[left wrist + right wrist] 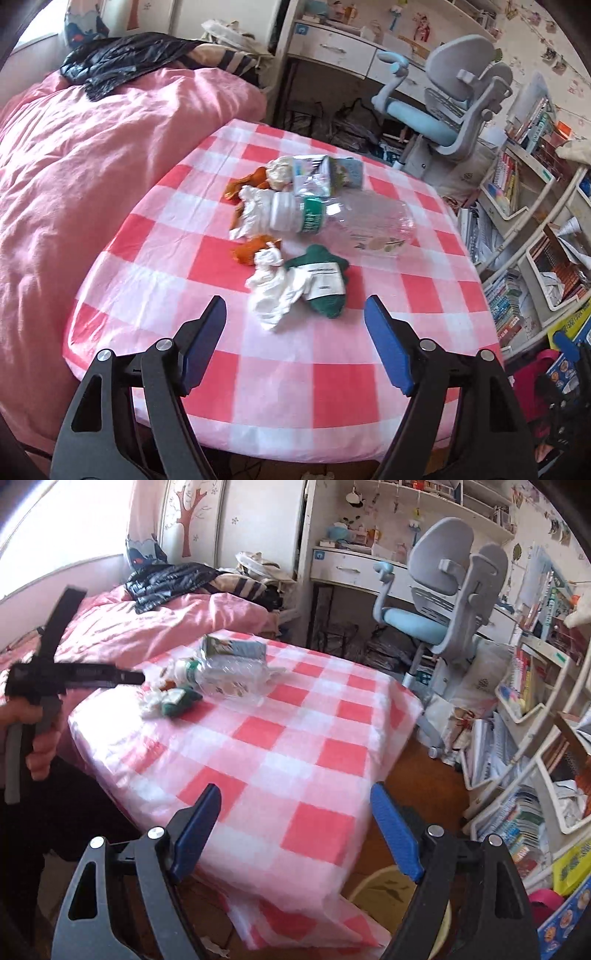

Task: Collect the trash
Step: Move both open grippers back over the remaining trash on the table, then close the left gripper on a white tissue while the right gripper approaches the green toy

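Left gripper (295, 314), right gripper (295, 801) — black arms, blue pads, silver screws.

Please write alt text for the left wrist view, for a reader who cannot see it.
The open left gripper hovers over a checked tablecloth, facing a pile of trash: crumpled tissues, a green wrapper, a clear plastic bottle and a carton. A pink bed lies left.

The right tool (295, 830) hangs with its blue jaws wide apart and nothing between them, over the near part of the desk (295, 746) with its red-and-white checked cloth. At the far left corner lies the trash (207, 675): a clear bottle, a carton, crumpled tissues. A hand (40, 738) holds the left tool (122, 677) beside the pile.
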`<state>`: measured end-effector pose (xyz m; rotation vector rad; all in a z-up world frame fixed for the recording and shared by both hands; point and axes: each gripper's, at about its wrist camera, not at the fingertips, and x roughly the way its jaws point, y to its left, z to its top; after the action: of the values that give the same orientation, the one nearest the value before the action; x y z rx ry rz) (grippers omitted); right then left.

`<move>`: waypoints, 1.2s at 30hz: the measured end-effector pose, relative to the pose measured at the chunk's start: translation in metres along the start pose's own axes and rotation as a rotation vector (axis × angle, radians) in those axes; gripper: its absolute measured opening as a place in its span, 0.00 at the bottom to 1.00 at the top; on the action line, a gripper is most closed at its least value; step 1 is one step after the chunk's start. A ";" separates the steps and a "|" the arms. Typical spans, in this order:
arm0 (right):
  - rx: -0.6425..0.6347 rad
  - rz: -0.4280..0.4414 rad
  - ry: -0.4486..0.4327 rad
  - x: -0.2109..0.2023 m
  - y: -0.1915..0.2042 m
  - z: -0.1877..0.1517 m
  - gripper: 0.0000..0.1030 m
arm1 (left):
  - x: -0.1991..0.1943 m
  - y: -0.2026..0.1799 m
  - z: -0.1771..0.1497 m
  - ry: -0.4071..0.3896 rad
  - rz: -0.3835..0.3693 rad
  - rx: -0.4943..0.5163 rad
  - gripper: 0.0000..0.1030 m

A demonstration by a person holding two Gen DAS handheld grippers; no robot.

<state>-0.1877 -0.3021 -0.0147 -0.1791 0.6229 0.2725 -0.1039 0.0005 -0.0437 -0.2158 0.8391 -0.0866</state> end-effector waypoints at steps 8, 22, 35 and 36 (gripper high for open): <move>0.030 0.137 0.004 0.034 0.034 0.026 0.77 | 0.014 0.032 0.005 0.036 0.032 -0.006 0.71; 0.013 0.185 0.044 0.062 0.054 0.034 0.77 | 0.070 0.019 0.020 0.135 0.048 0.054 0.66; 0.018 0.226 0.056 0.091 0.068 0.046 0.77 | 0.046 0.039 0.031 0.087 -0.084 -0.029 0.17; 0.023 0.235 0.060 0.094 0.070 0.047 0.77 | 0.042 0.041 0.032 0.071 -0.087 -0.046 0.17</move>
<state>-0.1095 -0.2054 -0.0392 -0.0916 0.7076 0.4880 -0.0522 0.0389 -0.0625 -0.2939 0.9027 -0.1578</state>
